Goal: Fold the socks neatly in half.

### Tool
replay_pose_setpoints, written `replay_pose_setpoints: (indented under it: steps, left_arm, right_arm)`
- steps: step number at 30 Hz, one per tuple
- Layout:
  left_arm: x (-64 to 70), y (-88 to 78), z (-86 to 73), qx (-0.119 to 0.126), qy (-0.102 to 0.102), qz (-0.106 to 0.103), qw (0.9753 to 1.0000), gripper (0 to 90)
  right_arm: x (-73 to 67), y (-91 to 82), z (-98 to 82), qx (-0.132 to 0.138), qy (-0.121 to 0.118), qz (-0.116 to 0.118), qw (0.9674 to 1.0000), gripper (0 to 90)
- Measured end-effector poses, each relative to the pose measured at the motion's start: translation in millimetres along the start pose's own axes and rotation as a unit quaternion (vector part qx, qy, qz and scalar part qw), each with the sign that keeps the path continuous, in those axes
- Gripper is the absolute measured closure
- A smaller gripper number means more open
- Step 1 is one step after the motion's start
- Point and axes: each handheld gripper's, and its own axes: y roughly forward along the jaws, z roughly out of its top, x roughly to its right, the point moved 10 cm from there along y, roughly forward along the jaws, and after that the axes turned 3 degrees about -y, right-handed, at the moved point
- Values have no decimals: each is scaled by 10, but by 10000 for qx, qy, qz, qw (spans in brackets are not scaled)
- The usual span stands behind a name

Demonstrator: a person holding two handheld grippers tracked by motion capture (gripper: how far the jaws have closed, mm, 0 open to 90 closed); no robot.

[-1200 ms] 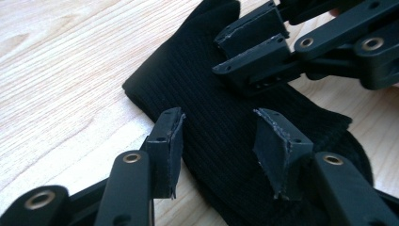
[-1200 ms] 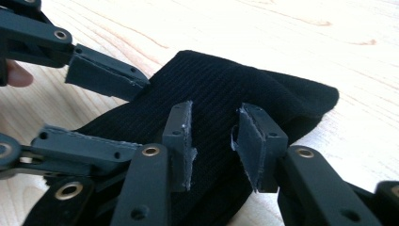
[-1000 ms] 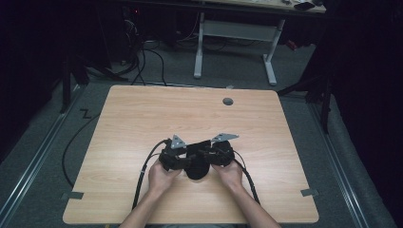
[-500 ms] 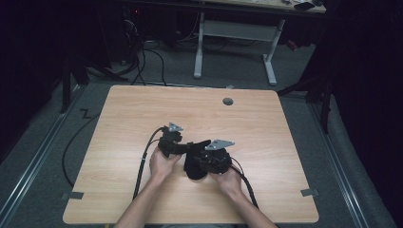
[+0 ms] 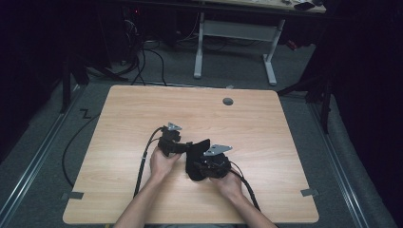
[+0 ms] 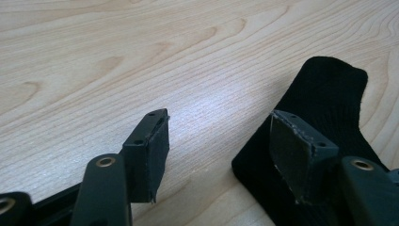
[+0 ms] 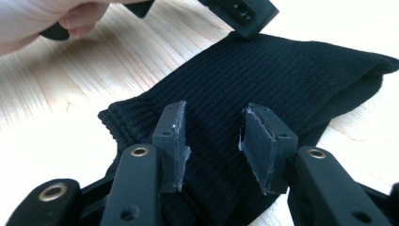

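Worktop (image 5: 142, 118): pale wood, bare but for one black sock and a grey grommet (image 5: 228, 101) at the far edge.
Sock (image 5: 197, 159): lies flat between the hands, near the person; long axis runs from near side to far side, ribbed cuff by the right gripper.
Left gripper (image 6: 219, 146): fingers have just been opening and stand wide; nothing between them; sock touches the outside of one finger (image 6: 294, 157).
Right gripper (image 7: 211, 141): fingers about half open, straddling the sock, pads not pressing; it looks the nearer one for the next pinch.
Writing: none readable.
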Motion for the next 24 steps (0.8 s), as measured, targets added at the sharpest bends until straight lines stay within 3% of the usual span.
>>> replay_pose_setpoints:
  steps: [4, 9, 16, 24]
  left_arm:
    - [-13, -38, 32, 72, -48, -10, 10000, 390]
    - [60, 4, 99, -133, 131, -77, 9998, 377]
    - [163, 144, 69, -409, 170, -285, 9986, 388]
    - [185, 198, 21, -522, 249, -271, 9980, 388]
  right_arm:
    - [2, -14, -13, -22, -45, 17, 10000, 592]
    - [4, -18, -19, -25, -33, 21, 10000, 592]
    - [15, -25, -31, -32, -63, 41, 10000, 591]
    - [27, -23, -44, 33, -28, 103, 9999, 591]
